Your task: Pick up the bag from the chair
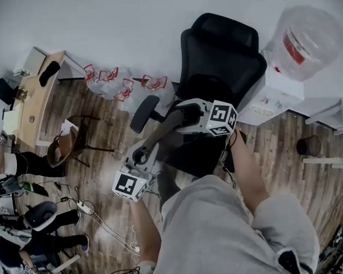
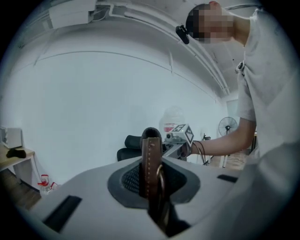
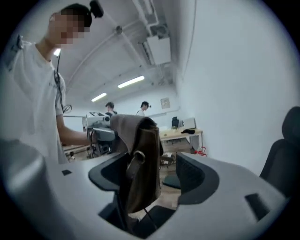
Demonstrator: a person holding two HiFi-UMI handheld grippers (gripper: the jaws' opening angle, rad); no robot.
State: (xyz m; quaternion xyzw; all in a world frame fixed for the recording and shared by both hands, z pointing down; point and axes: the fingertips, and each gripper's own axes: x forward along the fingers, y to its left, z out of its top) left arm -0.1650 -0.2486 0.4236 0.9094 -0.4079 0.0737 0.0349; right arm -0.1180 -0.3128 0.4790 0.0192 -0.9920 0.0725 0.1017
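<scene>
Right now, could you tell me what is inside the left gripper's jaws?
A brown leather strap with a metal ring, clamped in the left gripper; whatever hangs below is hidden.

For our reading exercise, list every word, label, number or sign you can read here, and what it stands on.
No text can be read.
Red label on the water bottle: too blurred.
Yellow print on the white box: too blurred.
Marker cubes: square patterns, no words.
</scene>
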